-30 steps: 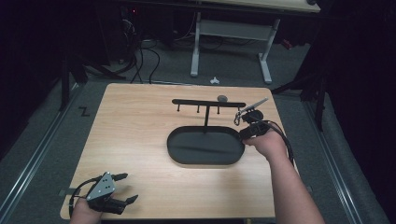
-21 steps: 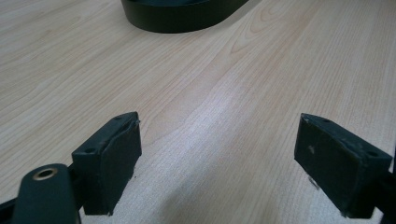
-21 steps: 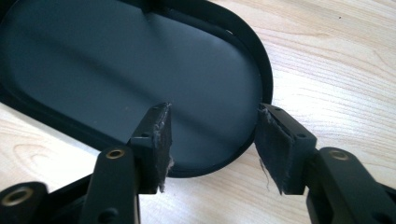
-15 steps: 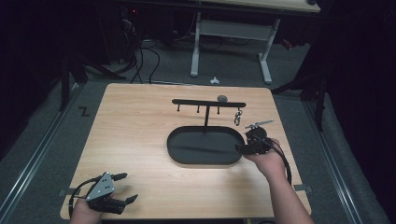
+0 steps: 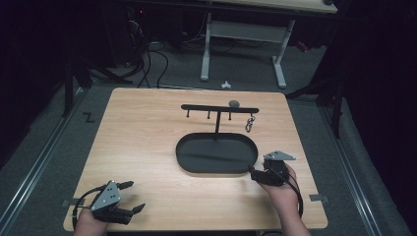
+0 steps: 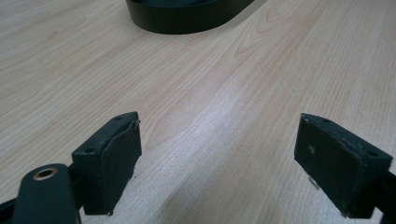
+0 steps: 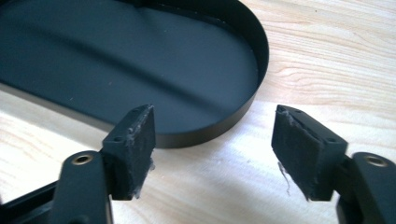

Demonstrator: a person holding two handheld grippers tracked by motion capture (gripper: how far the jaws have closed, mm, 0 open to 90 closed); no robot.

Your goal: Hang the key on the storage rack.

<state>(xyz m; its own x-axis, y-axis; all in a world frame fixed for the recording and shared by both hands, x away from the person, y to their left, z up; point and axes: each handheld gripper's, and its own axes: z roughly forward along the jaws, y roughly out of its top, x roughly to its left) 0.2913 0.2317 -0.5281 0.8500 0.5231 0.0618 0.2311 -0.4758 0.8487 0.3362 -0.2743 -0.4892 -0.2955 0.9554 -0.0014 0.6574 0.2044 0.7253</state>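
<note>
jaws of the right gripper point(image 5: 256, 175) have just been opening, empty, beside the black oval tray point(image 5: 183, 162); the key clip point(image 5: 250, 123) hangs on the rack point(image 5: 219, 108). left gripper point(image 6: 219, 154) idles wide above bare worktop point(image 6: 196, 84). right gripper view: nothing between the pads point(image 7: 137, 144).

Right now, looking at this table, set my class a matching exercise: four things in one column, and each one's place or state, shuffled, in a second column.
Things
1. key clip
2. oval tray
3. left gripper
4. right gripper

Places or states
A. jaws open, at the tray's right end
B. hangs from the rack's right-hand hook
C. jaws open, at the table's near left corner
D. black, holding nothing, below the rack

Pairs: 1-B, 2-D, 3-C, 4-A
</note>
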